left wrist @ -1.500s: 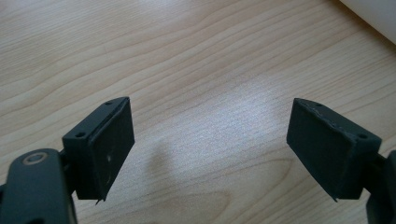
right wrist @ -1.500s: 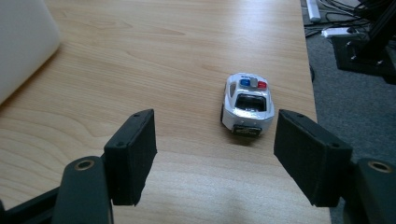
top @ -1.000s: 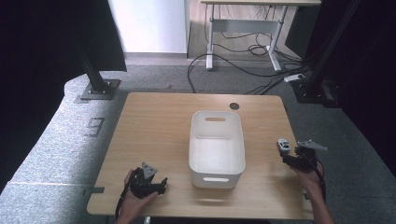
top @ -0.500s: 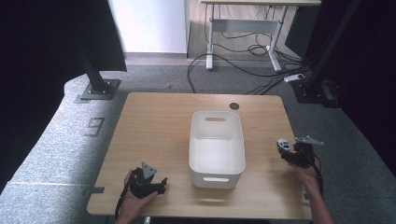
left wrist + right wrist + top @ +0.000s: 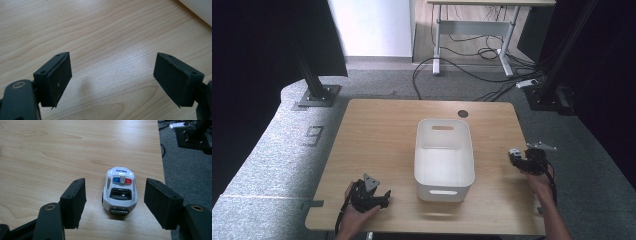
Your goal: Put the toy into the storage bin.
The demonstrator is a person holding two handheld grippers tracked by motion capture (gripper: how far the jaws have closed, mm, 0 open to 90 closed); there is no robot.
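Wooden table (image 5: 382,135), near to far: left gripper (image 5: 112,80) jaws wide at the front edge, nothing btwn them. Right gripper (image 5: 115,202) jaws wide around the police car (image 5: 120,190) by the right edge, not touching yet. Risk imo: an off-center squeeze could roll it off onto the floor w/o reaching the white bin (image 5: 444,152).

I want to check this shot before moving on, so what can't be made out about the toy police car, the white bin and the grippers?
- Toy police car: its front end faces away in the right gripper view; too small to read in the high view.
- White bin: cut off by the top right corner in the left gripper view.
- Left gripper: the hand covers its body in the high view.
- Right gripper: body cut off by the bottom edge.
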